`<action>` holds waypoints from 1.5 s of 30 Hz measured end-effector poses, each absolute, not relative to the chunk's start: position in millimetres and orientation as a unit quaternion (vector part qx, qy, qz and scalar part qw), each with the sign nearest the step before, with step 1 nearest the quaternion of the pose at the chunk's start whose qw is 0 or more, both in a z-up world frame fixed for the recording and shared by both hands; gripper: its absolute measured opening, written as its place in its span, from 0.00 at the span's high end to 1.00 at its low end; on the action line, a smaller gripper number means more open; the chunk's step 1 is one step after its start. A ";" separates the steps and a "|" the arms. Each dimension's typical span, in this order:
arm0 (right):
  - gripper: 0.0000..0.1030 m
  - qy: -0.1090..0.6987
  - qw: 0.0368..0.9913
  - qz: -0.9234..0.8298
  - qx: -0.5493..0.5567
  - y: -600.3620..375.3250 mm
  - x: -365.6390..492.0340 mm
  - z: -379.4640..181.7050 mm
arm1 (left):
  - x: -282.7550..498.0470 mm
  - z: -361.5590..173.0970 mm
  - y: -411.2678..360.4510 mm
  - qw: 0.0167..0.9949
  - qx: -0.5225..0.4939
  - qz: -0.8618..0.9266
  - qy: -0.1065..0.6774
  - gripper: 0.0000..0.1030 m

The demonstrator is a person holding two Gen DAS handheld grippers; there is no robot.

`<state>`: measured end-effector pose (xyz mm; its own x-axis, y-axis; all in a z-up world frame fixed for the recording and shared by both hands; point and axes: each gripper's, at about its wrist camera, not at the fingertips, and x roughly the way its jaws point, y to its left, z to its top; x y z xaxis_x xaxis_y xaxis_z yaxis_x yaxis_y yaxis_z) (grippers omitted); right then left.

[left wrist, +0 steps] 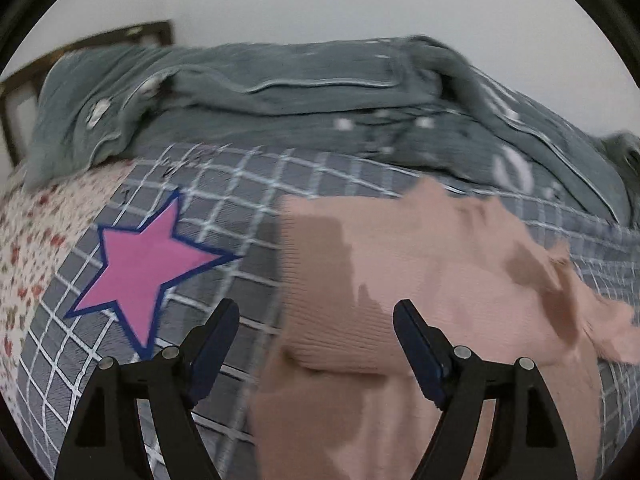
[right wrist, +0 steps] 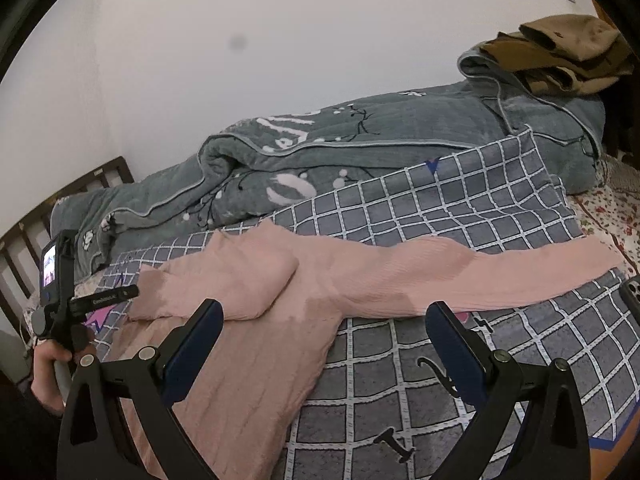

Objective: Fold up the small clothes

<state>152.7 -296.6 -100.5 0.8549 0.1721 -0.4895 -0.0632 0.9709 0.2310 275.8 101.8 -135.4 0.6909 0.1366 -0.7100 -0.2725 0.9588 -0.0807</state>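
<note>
A pink knit sweater (left wrist: 420, 280) lies on a grey checked bedcover (left wrist: 240, 184). In the right wrist view the sweater (right wrist: 256, 344) has its left sleeve folded over the body and its right sleeve (right wrist: 500, 276) stretched out flat to the right. My left gripper (left wrist: 316, 312) is open and empty, hovering just above the sweater's folded left edge. My right gripper (right wrist: 324, 312) is open and empty above the sweater's right side, below the stretched sleeve. The left gripper with its camera and the hand holding it (right wrist: 64, 300) also shows at the left of the right wrist view.
A rumpled grey-green quilt (right wrist: 360, 148) lies along the wall behind the sweater. Brown clothes (right wrist: 560, 52) sit on it at the far right. A pink star (left wrist: 148, 264) is printed on the bedcover. A phone (right wrist: 632, 300) lies at the right edge. A wooden headboard (right wrist: 60, 208) stands at the left.
</note>
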 end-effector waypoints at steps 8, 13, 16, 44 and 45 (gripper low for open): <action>0.13 0.275 0.957 0.070 0.063 -272.2 159.4 -107.7 | 300.0 -178.6 114.7 0.905 -0.098 0.078 0.407 0.63; 0.16 0.288 0.954 0.070 0.048 -261.0 166.8 -113.6 | 293.2 -175.5 130.5 0.920 -0.134 0.063 0.363 0.88; 0.16 0.283 0.956 0.070 0.031 -251.8 168.6 -114.3 | 292.8 -183.6 148.8 0.914 -0.190 0.036 0.358 0.88; 0.59 0.377 0.924 -0.015 -0.061 -253.7 251.8 -142.0 | 295.7 -183.8 137.1 0.916 -0.161 0.035 0.366 0.71; 0.58 0.374 0.926 -0.021 -0.053 -267.4 243.6 -137.6 | 297.2 -184.7 136.3 0.914 -0.158 0.037 0.371 0.70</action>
